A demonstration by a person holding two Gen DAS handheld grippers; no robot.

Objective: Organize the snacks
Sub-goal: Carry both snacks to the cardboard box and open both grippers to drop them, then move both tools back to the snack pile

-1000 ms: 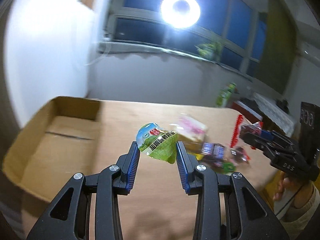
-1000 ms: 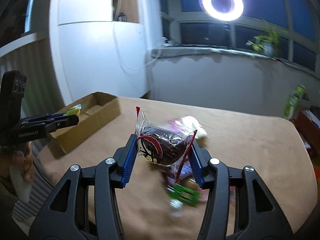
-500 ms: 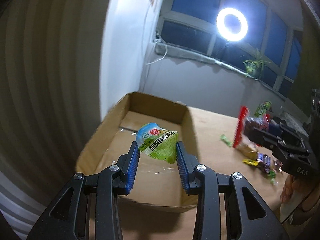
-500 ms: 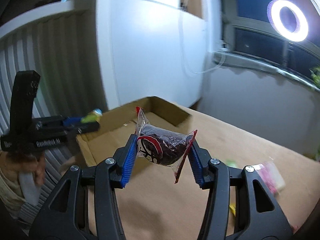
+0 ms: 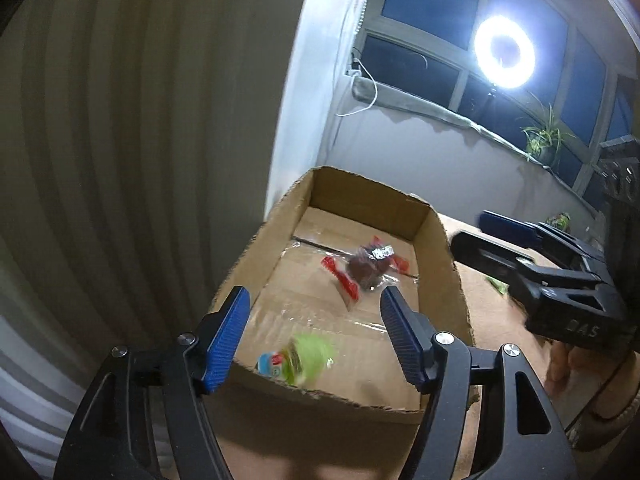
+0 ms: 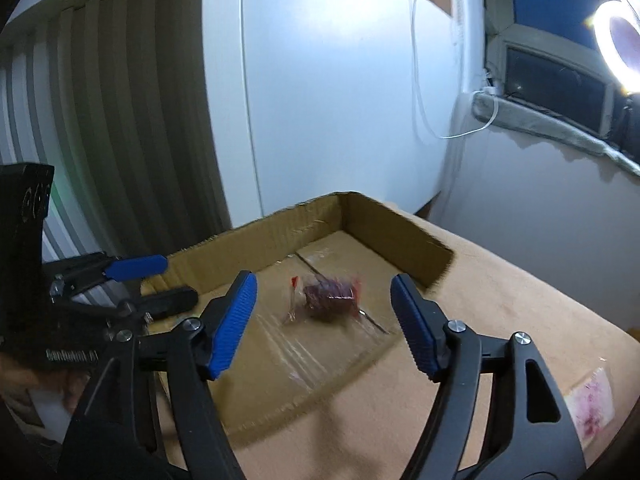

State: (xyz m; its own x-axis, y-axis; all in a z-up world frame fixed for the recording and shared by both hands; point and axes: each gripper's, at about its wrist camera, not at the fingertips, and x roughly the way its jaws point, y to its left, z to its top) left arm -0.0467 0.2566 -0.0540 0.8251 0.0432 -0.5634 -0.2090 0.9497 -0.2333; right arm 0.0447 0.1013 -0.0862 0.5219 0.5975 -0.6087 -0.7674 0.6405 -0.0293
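A shallow cardboard box (image 5: 430,236) (image 6: 384,220) stands at the table's left end. Inside it lie a green jelly cup (image 5: 298,360), blurred near the front wall, and a dark snack in a clear red-edged wrapper (image 5: 366,266) (image 6: 328,296) on the box floor. My left gripper (image 5: 314,328) hangs over the box's near end, its jaws opening with nothing pressed between them. My right gripper (image 6: 322,320) is over the box's side, its jaws opening too, the wrapped snack lying loose below. Each gripper shows in the other's view, right gripper (image 5: 532,256), left gripper (image 6: 132,280).
The tan table (image 6: 520,304) stretches right of the box. A pink-and-white snack packet (image 6: 592,408) lies at its right edge, a green packet (image 5: 496,284) behind the right gripper. A ribbed wall and a white panel stand close behind the box. A hand (image 5: 568,364) holds the right gripper.
Both grippers swung left over the cardboard box and opened. The green jelly cup dropped from the left one and the red-edged snack from the right one into the box.
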